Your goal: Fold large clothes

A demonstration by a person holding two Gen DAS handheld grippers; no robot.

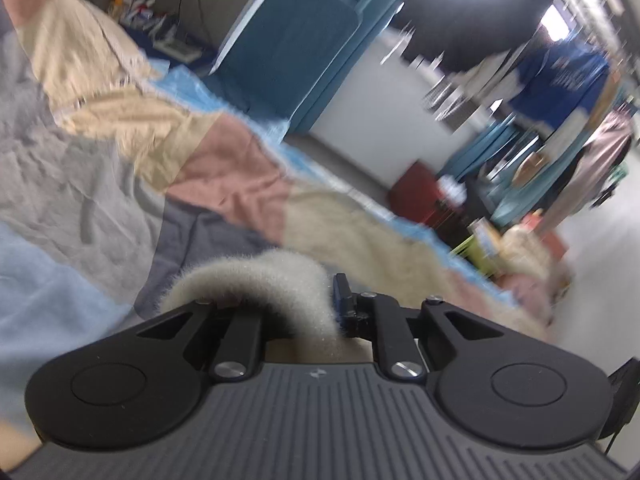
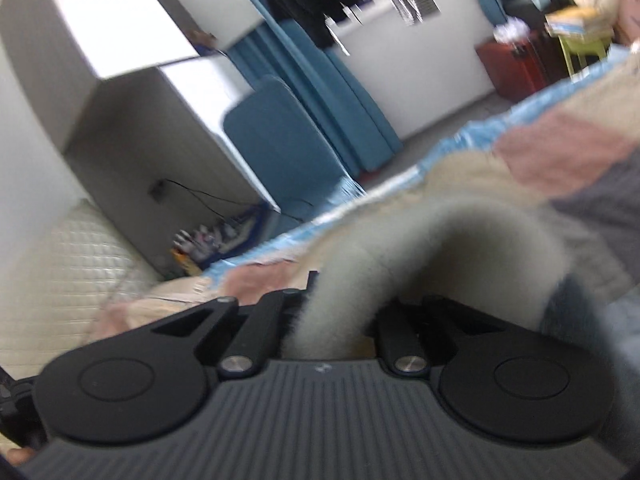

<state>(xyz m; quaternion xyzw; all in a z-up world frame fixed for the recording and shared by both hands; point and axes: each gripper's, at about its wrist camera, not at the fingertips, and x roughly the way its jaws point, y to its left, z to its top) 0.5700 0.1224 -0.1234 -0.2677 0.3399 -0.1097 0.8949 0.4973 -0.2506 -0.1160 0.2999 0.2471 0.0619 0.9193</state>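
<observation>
Fuzzy cream fleece (image 1: 256, 280) is arching out of the left gripper (image 1: 320, 312), pinched between its closed fingers and curling toward nine o'clock over a patchwork quilt (image 1: 224, 176) of grey, pink, beige and pale blue. A blue panel (image 1: 288, 40) is standing at twelve o'clock beyond the bed. In the right view, the right gripper (image 2: 332, 320) is clamping the same fleece (image 2: 440, 240), which is looping up from between the fingers toward two o'clock, above the quilt (image 2: 560, 148). Both views are blurring, and the fingertips are lying hidden beneath the pile.
</observation>
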